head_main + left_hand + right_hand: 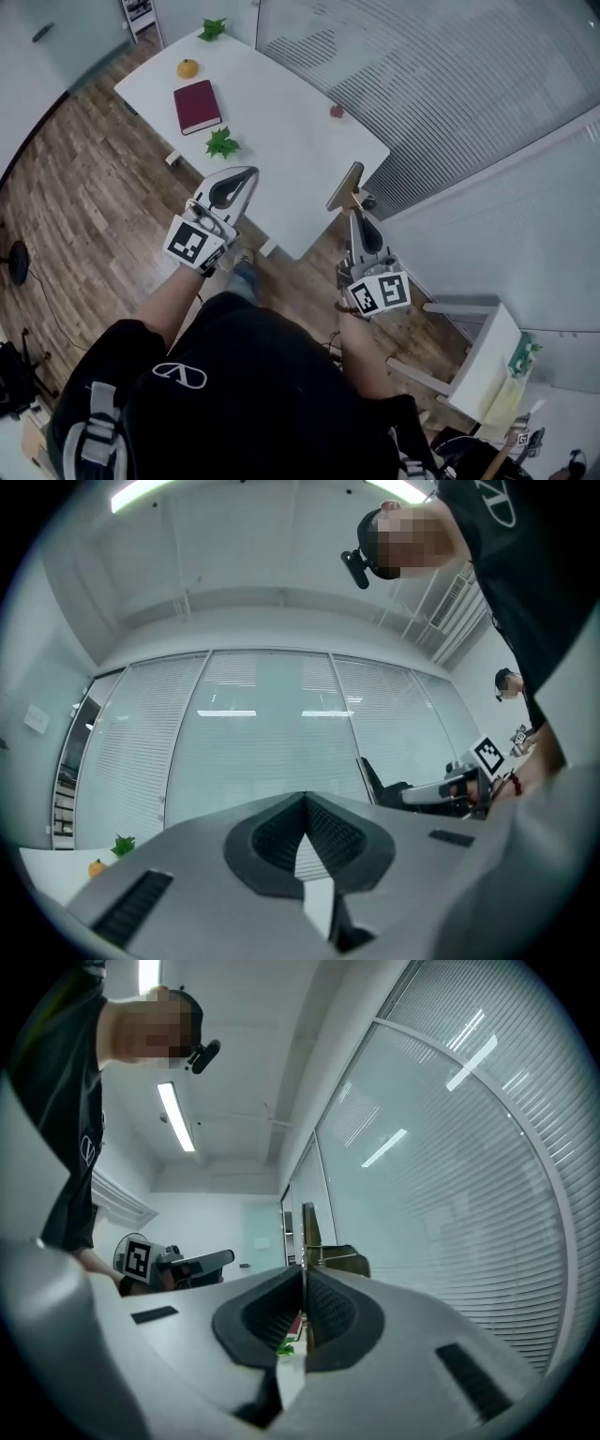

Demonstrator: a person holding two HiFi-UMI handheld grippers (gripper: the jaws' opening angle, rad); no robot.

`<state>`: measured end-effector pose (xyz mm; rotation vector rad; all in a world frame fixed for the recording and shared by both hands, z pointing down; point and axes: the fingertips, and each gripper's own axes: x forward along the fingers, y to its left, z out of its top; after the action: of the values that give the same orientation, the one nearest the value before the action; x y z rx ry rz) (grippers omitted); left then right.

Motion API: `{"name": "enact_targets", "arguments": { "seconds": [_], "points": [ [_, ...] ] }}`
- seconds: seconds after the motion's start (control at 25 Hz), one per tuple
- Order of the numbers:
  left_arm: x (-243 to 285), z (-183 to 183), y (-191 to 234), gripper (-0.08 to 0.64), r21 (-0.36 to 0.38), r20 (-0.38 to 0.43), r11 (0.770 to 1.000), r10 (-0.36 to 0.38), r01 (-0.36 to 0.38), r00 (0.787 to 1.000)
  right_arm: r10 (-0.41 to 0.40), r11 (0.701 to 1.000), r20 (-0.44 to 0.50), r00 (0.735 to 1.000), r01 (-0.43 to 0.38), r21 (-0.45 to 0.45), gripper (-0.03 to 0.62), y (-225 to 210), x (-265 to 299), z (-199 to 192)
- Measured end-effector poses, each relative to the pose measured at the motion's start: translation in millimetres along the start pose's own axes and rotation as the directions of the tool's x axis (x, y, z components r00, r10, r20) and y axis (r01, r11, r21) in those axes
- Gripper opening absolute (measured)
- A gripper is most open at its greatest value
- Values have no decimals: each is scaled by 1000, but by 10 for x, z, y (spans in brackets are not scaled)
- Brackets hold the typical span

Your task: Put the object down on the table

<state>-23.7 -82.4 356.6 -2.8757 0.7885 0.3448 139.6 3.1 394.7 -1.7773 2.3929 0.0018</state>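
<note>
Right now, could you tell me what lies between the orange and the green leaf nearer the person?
A red book lies between the orange and that green leaf; the head view shows it.

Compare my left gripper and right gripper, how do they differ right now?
The right gripper is shut on a flat brown object; the left gripper is shut on nothing. In the head view the left gripper slants rightward, while the right gripper points straight ahead. Both carry a marker cube.
</note>
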Motion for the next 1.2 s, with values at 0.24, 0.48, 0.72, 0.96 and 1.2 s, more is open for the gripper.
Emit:
{"name": "enact_targets", "arguments": {
  "seconds": [0.24,0.48,0.72,0.96,1.2],
  "points": [
    [656,-364,752,5,-35,-55,996,-83,81,995,-30,999,-4,1000,30,-20,5,-330,925,-12],
    [1195,-532,1293,5,-55,-46,990,-136,133,990,-84,996,-1,996,84,-27,5,-668,1575,-16],
    [1489,-650,1508,5,-77,-42,985,-155,152,987,-85,996,-7,996,85,-29,5,-803,1965,-30],
    [1688,-674,1468,5,-71,-37,988,-138,135,990,-47,999,4,999,47,-18,5,-947,2065,3],
    [1765,-659,1390,5,-55,-45,995,-85,83,995,14,1000,-10,1000,-14,-4,5,-1074,2059,9]
  ]
}}
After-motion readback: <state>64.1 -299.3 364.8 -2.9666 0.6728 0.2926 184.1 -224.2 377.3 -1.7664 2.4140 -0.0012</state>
